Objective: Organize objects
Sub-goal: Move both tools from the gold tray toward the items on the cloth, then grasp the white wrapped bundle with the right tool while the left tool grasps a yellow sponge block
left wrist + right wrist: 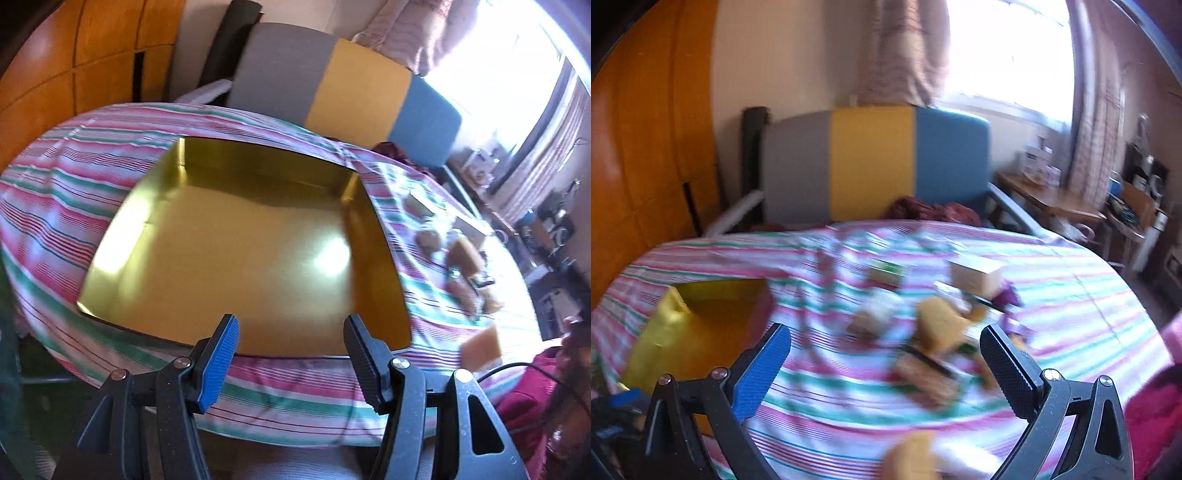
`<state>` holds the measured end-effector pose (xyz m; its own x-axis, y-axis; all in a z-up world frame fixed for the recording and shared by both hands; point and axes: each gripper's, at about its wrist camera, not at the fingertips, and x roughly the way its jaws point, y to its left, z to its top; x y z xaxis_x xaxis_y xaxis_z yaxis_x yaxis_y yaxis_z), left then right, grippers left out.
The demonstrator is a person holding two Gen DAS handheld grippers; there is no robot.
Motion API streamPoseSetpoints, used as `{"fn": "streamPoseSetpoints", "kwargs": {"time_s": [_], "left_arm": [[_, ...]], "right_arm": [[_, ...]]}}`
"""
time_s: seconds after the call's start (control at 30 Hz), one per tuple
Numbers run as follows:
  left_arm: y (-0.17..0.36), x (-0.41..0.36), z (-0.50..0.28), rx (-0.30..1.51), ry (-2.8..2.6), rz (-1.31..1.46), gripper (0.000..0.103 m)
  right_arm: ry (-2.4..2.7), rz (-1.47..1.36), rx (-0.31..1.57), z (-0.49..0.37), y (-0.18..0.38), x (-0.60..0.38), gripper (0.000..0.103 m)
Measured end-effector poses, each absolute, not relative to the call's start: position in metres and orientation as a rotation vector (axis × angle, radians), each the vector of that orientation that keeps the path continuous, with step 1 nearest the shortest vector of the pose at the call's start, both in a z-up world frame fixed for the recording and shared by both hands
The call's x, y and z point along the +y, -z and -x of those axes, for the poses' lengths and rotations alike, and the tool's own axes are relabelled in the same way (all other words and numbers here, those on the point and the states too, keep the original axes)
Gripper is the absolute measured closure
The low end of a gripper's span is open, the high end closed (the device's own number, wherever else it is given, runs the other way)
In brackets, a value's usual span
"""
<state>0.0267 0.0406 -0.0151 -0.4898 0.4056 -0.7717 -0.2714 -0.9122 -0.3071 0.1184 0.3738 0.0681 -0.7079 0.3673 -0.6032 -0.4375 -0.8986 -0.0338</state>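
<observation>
A shallow gold tray lies on the striped bed, with nothing in it. My left gripper is open and empty, held just above the tray's near edge. The tray also shows in the right wrist view at the left. A heap of small objects lies on the bedsheet to the tray's right: tan blocks, a pale box, a green-topped box, all blurred. My right gripper is open and empty, above the near side of the heap. The heap shows blurred in the left wrist view.
The bed has a pink, green and white striped sheet. A grey, yellow and blue headboard stands behind it. An orange wooden wardrobe is at the left. A wooden desk with clutter stands at the right under the window.
</observation>
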Motion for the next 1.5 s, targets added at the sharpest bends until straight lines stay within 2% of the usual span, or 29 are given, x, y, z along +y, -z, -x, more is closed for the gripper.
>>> {"fn": "streamPoseSetpoints", "kwargs": {"time_s": [0.23, 0.3, 0.37, 0.47, 0.7, 0.8, 0.83, 0.87, 1.1, 1.13, 1.17, 1.23, 1.3, 1.33, 1.5], "left_arm": [[0.011, 0.073, -0.045, -0.067, -2.383, 1.237, 0.043], [0.01, 0.082, -0.051, -0.041, -2.33, 1.197, 0.043], [0.009, 0.091, -0.058, -0.049, -2.259, 1.157, 0.043], [0.009, 0.106, -0.062, -0.038, -2.211, 1.149, 0.043], [0.004, 0.14, -0.071, 0.004, -2.091, 1.133, 0.043], [0.002, 0.159, -0.075, 0.049, -2.051, 1.126, 0.043], [0.001, 0.164, -0.077, 0.068, -2.044, 1.122, 0.043], [0.001, 0.171, -0.079, 0.094, -2.028, 1.118, 0.043], [0.001, 0.212, -0.092, 0.192, -1.957, 1.085, 0.043], [0.002, 0.218, -0.093, 0.193, -1.942, 1.079, 0.043], [0.004, 0.224, -0.095, 0.188, -1.917, 1.073, 0.043], [0.007, 0.237, -0.097, 0.185, -1.878, 1.067, 0.04], [0.011, 0.251, -0.1, 0.219, -1.873, 1.053, 0.027], [0.013, 0.258, -0.102, 0.239, -1.875, 1.045, 0.026], [0.022, 0.291, -0.101, 0.229, -1.847, 1.071, 0.025]], "right_arm": [[-2.428, 1.026, 0.32, -0.156, -0.027, 0.444, 0.001], [-2.424, 1.096, 0.373, -0.166, -0.012, 0.453, 0.006], [-2.428, 1.178, 0.348, -0.169, 0.003, 0.451, 0.02], [-2.45, 1.295, 0.34, -0.175, 0.023, 0.449, 0.025], [-2.483, 1.409, 0.314, -0.177, 0.055, 0.444, 0.027], [-2.519, 1.382, 0.432, -0.176, 0.062, 0.449, 0.038], [-2.528, 1.373, 0.47, -0.176, 0.065, 0.451, 0.047], [-2.536, 1.366, 0.481, -0.175, 0.067, 0.451, 0.051], [-2.54, 1.277, 0.46, -0.175, 0.064, 0.448, 0.059], [-2.53, 1.259, 0.475, -0.175, 0.063, 0.452, 0.065], [-2.512, 1.228, 0.511, -0.179, 0.062, 0.458, 0.075], [-2.443, 1.188, 0.531, -0.184, 0.063, 0.469, 0.075], [-2.391, 1.187, 0.547, -0.187, 0.067, 0.479, 0.075], [-2.387, 1.187, 0.575, -0.189, 0.069, 0.483, 0.075], [-2.395, 1.171, 0.568, -0.187, 0.07, 0.481, 0.075]]}}
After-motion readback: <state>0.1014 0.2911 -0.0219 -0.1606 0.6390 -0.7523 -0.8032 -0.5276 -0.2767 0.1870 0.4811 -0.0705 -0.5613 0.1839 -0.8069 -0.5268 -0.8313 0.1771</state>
